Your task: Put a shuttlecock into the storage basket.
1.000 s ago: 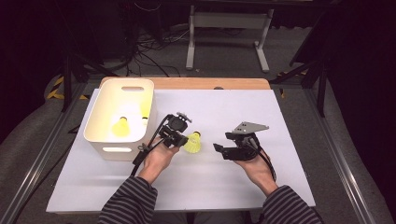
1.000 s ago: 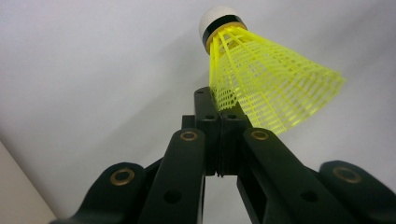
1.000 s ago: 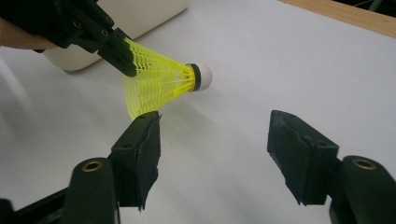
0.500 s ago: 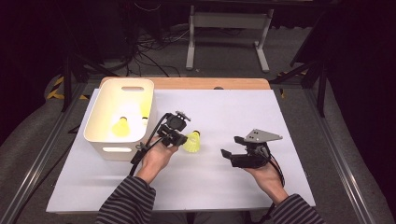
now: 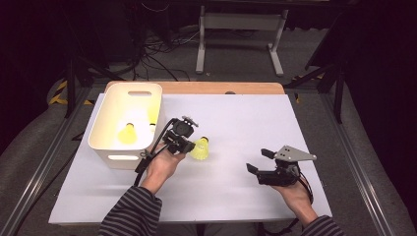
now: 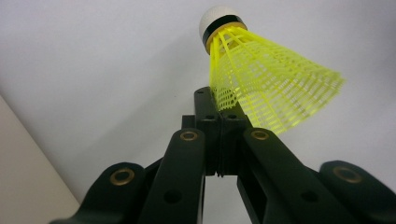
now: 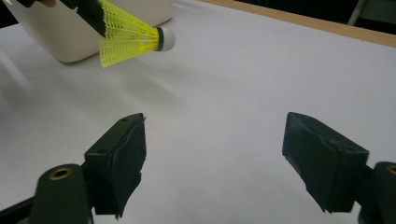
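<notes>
Shuttlecock held clear of the tabletop, skirt edge pinched in the clenched fingers of the left gripper; cork points away from that hand, long axis roughly level. Bin lies just to the left of it, two more shuttles inside; left hand nearer, so the drop is a short swing left. Right gripper well apart at right, fingers spread, just been opening, nothing between. White tabletop, dark room behind

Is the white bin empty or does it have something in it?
Not empty: the white bin holds a yellow shuttlecock on its floor in the high view.
</notes>
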The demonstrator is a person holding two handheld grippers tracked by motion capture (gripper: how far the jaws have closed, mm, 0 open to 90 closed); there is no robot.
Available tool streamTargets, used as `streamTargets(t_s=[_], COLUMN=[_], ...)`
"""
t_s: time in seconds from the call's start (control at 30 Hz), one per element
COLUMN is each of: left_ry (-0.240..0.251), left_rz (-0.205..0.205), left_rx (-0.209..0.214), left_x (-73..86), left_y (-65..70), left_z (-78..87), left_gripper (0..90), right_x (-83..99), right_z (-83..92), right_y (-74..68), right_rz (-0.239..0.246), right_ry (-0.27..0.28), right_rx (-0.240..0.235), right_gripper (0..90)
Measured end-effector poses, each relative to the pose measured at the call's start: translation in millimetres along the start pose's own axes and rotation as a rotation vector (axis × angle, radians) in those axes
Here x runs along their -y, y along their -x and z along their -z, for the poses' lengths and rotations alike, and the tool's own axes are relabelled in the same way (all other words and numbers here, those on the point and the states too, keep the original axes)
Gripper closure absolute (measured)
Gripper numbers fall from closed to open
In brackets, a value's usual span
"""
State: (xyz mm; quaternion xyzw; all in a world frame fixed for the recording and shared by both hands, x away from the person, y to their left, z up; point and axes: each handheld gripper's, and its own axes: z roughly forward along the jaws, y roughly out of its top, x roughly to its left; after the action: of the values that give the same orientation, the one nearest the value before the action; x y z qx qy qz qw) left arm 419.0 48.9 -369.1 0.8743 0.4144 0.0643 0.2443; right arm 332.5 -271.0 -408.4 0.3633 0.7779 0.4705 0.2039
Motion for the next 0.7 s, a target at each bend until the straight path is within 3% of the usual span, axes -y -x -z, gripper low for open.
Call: streamTargets(t_s=[0.53, 0.7], left_ry=[0.003, 0.007], left_rz=[0.003, 0.01], left_rx=[-0.007, -0.004], left_x=[2.4, 2.4], left_y=[-3.3, -3.4], left_z=[5.1, 7.1], left_gripper=[89.8, 89.7], right_x=[31.5, 37.0], right_z=[10.9, 16.3], right_y=[14.0, 16.4], right_rz=[-0.07, -0.049], right_ry=[0.027, 0.024], right_rx=[0.032, 0.051], right_gripper=[19.3, 19.1])
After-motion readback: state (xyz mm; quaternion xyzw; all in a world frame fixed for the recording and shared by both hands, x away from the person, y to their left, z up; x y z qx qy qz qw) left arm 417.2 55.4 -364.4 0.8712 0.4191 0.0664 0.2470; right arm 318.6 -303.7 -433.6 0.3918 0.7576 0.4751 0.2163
